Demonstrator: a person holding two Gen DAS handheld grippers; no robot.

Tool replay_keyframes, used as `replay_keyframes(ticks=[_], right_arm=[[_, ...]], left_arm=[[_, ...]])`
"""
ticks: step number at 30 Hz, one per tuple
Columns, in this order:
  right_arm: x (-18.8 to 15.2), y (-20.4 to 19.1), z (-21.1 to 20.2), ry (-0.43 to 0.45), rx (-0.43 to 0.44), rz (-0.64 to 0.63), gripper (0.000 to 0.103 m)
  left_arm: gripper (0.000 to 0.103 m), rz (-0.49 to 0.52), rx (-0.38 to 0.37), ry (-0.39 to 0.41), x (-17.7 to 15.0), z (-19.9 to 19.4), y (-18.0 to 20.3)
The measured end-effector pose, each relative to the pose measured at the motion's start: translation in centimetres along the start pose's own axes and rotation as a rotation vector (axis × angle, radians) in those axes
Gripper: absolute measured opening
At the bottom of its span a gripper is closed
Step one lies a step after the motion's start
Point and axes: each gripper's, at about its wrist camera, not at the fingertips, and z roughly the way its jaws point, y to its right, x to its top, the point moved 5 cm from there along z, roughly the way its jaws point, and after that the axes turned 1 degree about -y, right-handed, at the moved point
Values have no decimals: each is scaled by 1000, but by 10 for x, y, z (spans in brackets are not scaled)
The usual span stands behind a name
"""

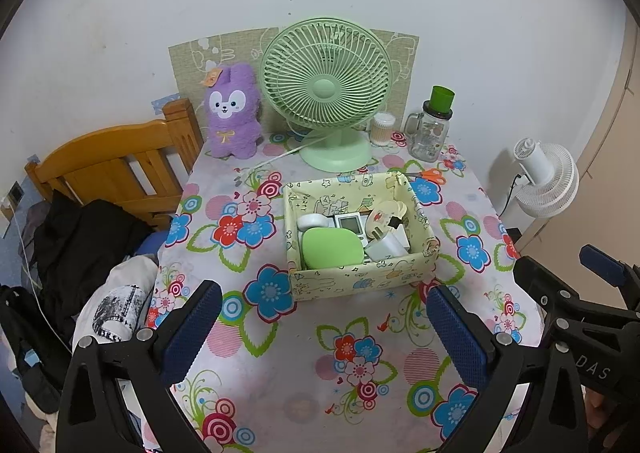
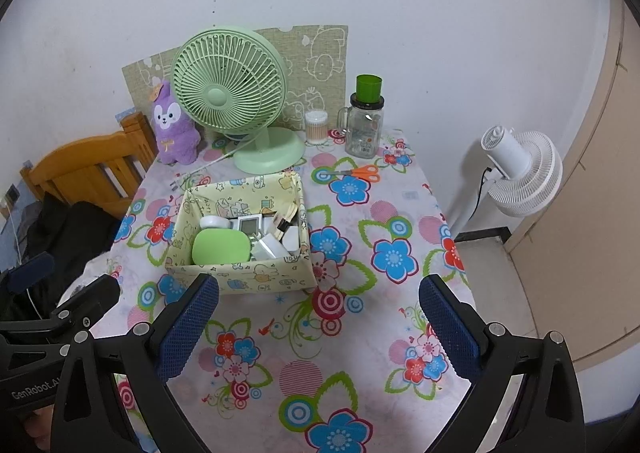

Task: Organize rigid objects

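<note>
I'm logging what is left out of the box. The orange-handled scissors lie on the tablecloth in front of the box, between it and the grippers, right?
Not quite. The orange-handled scissors do lie on the tablecloth, but behind the box, beyond its far right corner, toward the glass jar. The right wrist view shows this most clearly; in front of the box there is only cloth.

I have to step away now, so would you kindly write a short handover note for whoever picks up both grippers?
Left gripper: open, empty, held above the near table.
Right gripper: open, empty, beside it.
Yellow box: mid-table, already holding a green case, white chargers, a small display unit and other bits.
Left out: orange scissors, lying on the tablecloth behind the box on its right.
Probably next: put the scissors in the box.
</note>
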Motion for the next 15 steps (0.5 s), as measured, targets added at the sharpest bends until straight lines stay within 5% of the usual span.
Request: replay_keyframes(ticks=[15], right_arm=[[-2, -1, -1, 1, -6, -8, 101]], left_arm=[[103, 11, 12, 1, -2, -4, 2]])
